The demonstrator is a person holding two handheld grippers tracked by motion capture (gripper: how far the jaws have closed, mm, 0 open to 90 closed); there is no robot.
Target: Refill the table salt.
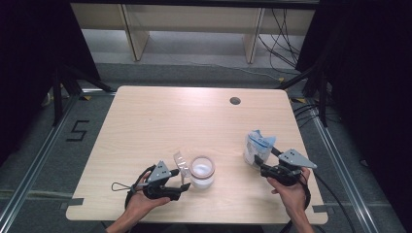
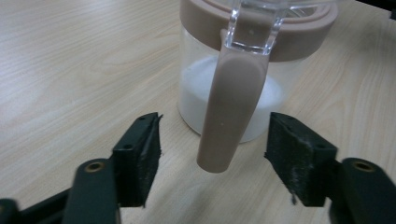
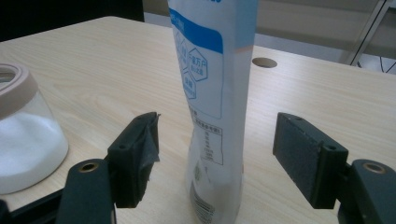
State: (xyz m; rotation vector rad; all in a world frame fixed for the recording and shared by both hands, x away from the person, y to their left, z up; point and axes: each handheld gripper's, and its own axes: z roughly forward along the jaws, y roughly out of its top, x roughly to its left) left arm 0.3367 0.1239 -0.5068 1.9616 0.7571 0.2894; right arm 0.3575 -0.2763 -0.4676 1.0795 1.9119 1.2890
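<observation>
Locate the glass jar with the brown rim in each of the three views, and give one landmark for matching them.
High view: the glass jar stands near the table's front edge, left of centre, just right of the left tool.
Left gripper view: it stands top centre, its brown latch hanging between the open jaws.
Right gripper view: at the left edge, left of the white-and-blue pouch.
Shared landmark: the white powder inside the jar.

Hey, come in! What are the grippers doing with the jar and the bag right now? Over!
Left gripper open, fingers astride jar latch. Right gripper open around standing bag, not squeezing. Nothing in the way.
</observation>
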